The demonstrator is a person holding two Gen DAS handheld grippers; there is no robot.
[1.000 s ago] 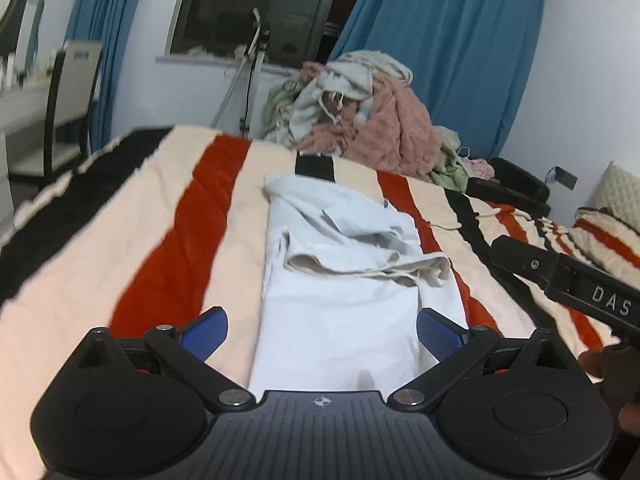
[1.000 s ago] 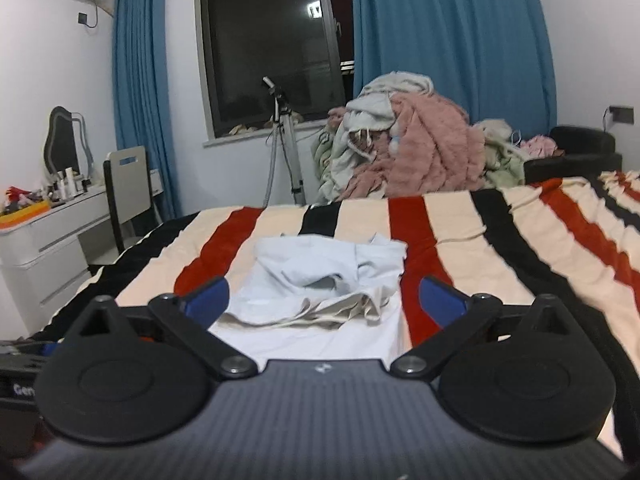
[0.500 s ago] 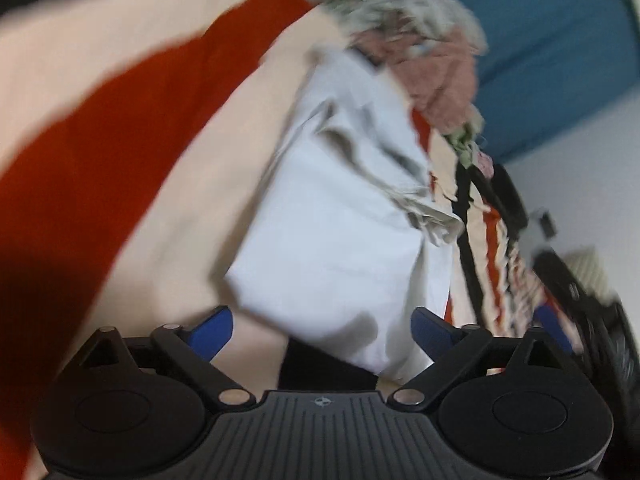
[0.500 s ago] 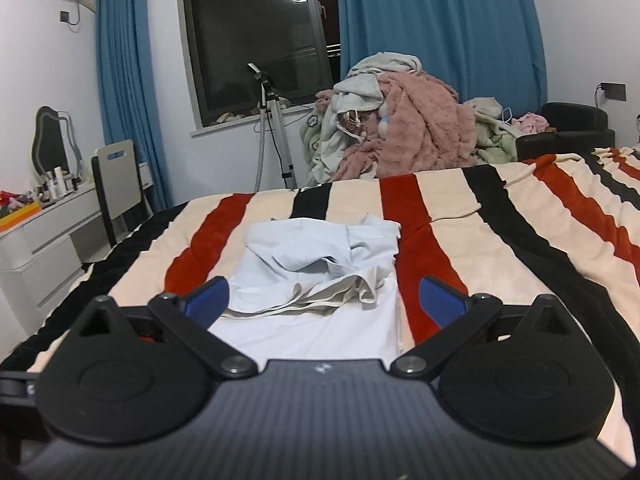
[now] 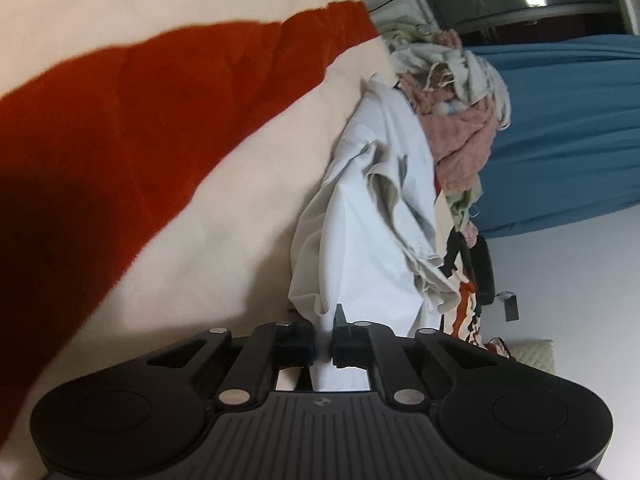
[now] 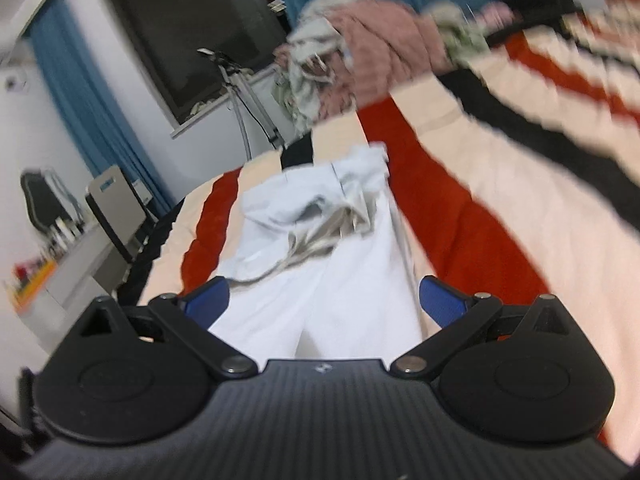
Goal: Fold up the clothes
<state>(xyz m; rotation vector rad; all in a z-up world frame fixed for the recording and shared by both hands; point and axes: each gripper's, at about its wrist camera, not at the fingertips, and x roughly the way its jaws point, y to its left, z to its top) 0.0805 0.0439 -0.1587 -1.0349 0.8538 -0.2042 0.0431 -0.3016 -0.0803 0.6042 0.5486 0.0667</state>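
A pale blue-white garment [image 5: 368, 240] lies lengthwise on the striped bed, its far part bunched with beige lining showing. My left gripper [image 5: 323, 344] is rolled on its side at the garment's near edge, and its jaws are shut on that edge, with cloth running between them. In the right wrist view the same garment [image 6: 320, 272] lies straight ahead. My right gripper [image 6: 324, 304] is open and empty, low over the garment's near end, with one blue pad [image 6: 440, 304] on each side of the cloth.
The bed has a cream, red and black striped blanket [image 6: 500, 208]. A heap of pink and pale clothes [image 6: 360, 52] sits at the far end. A tripod [image 6: 244, 92], a chair [image 6: 116, 208] and a white desk [image 6: 52, 280] stand on the left by the window.
My left gripper rolled sideways, dropped to the garment's near edge and closed on it. My right gripper tilted and moved down and forward over the garment, staying open.
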